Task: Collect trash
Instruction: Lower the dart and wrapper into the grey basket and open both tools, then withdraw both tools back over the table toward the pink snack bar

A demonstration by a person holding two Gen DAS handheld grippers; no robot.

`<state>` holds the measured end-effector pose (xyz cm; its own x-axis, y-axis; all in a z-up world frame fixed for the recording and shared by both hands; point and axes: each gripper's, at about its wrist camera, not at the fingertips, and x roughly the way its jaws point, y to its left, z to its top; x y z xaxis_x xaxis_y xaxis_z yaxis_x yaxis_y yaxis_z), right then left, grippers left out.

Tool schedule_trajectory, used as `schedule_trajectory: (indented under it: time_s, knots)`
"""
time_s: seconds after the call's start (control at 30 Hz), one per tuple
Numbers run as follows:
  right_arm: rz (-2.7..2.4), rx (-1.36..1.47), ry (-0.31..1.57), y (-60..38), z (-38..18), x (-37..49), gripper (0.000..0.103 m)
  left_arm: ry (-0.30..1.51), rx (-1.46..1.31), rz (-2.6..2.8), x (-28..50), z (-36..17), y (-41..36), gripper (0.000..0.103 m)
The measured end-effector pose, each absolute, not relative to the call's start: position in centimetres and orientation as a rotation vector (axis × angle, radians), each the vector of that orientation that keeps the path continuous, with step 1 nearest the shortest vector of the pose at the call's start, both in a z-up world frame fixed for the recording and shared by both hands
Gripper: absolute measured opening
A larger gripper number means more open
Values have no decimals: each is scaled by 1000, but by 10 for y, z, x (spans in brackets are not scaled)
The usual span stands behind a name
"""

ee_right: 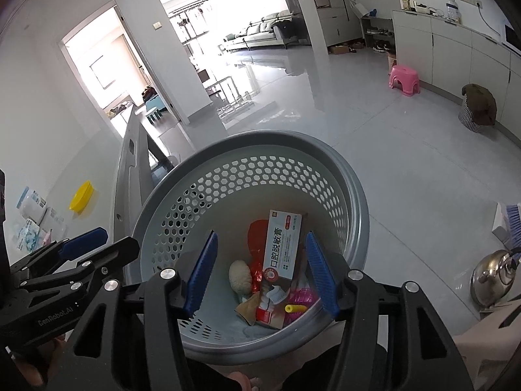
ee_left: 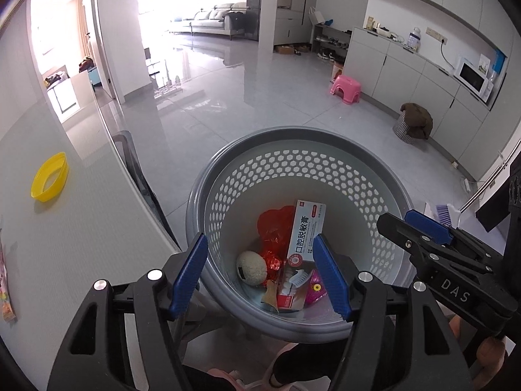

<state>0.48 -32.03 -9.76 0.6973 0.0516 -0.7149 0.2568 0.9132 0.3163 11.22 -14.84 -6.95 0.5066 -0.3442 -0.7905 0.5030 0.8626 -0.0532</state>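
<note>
Hovering over the grey perforated waste basket (ee_left: 294, 150), with the left tool (ee_left: 260, 272) spread wide and gripping nothing, blue pads either side of the basket's contents. Likewise spread and empty, the right tool (ee_right: 260, 272), poised above the same basket (ee_right: 260, 150) from the other side; seen in the left wrist view as a black arm with a blue pad at the right edge (ee_left: 426, 228). Lying inside the basket: a toothpaste box (ee_left: 301, 251) leaning lengthwise, a red crumpled wrapper (ee_left: 273, 228) behind it, a pale fuzzy ball (ee_left: 251, 267) at the bottom left, a brown paper scrap (ee_left: 270, 296), a pink plastic piece (ee_left: 316, 288) at the bottom right. In the right wrist view, a small yellow tube (ee_right: 294, 308) resting on the pink piece. Left of the basket, a white worktop (ee_left: 65, 228) carrying a yellow lid (ee_left: 49, 176) and, at its near edge, a colourful packet (ee_left: 6, 293); further packets (ee_right: 31, 221) visible on it from the right wrist. At the right, a steel kettle (ee_right: 495, 277). Farther off across the glossy tiled floor, a pink stool (ee_left: 345, 88) beside low cabinets, a checked hamper draped with brown cloth (ee_left: 413, 122), a white microwave (ee_left: 472, 78), and a grey sofa (ee_left: 215, 18) in the bright room beyond.
</note>
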Motion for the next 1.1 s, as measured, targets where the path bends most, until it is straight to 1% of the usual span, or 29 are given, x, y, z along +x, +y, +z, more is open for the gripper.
schedule_trajectory:
  time_s: [0.07,0.17,0.2,0.3,0.4,0.43,0.53,0.7,0.8,1.1]
  knots:
    - [-115,416,796,-320,-97,3,58,904,191,-511,111,-68,-146,66]
    - [-110,424,791,-318,-93,0,59,899,182,-507,109,-65,-141,68]
    - [-108,426,790,-317,-92,-1,60,896,179,-505,107,-64,-139,69]
    - [-108,425,783,-313,-88,-5,67,882,170,-497,103,-60,-133,74]
    - [-94,418,781,-305,-82,-8,69,867,159,-480,99,-55,-123,75]
    - [-90,411,781,-301,-81,-8,70,864,154,-474,98,-53,-119,76]
    - [-66,394,775,-287,-76,-10,71,846,138,-447,93,-46,-102,82]
    - [-13,352,780,-259,-74,-5,73,823,116,-375,88,-37,-63,86]
    - [24,316,784,-236,-72,1,77,814,90,-328,89,-33,-33,91]
    - [127,197,776,-171,-61,10,78,770,59,-26,99,-38,73,91]
